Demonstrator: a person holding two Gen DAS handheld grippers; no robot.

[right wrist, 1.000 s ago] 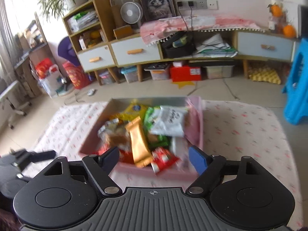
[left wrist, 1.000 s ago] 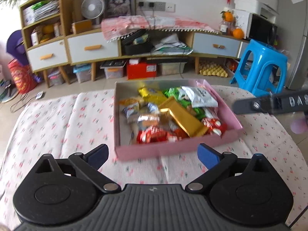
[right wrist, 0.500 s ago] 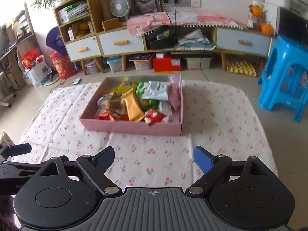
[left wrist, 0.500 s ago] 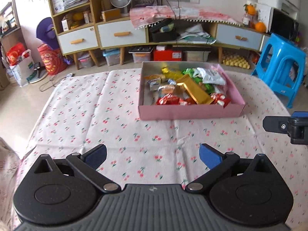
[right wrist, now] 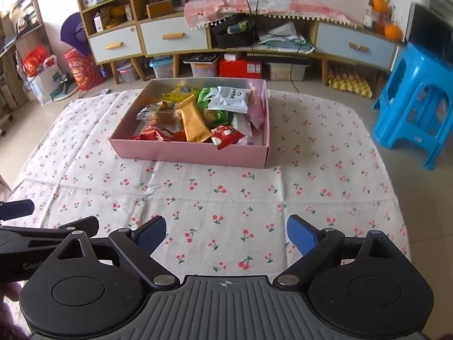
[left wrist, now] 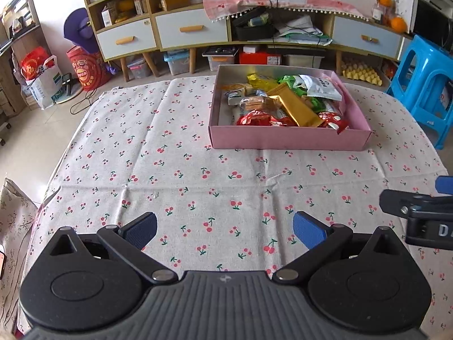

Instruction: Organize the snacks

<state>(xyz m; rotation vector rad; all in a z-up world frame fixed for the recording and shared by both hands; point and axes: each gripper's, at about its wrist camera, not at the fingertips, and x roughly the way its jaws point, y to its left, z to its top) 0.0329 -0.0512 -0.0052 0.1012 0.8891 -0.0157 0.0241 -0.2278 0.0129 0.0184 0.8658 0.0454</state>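
Observation:
A pink box (left wrist: 288,141) (right wrist: 189,154) stands on the cherry-print tablecloth (left wrist: 198,175), holding several wrapped snacks. Among them are a gold packet (left wrist: 294,107) (right wrist: 194,121), a white packet (right wrist: 232,99) and red packets (left wrist: 254,119). My left gripper (left wrist: 225,231) is open over bare cloth, well in front of the box and a little left of it. My right gripper (right wrist: 226,233) is also open with nothing between its pads, in front of the box. One of the right gripper's fingers (left wrist: 407,202) shows at the right edge of the left wrist view.
A blue plastic stool (right wrist: 416,99) stands off the table's right side. A low cabinet (left wrist: 192,28) with drawers, a fan and storage boxes lines the far wall. Bags (left wrist: 42,79) sit on the floor at the left.
Both grippers have drawn back from the box, which now looks smaller and farther off. The right gripper's jaws stand wider than a second ago. Nothing was picked up.

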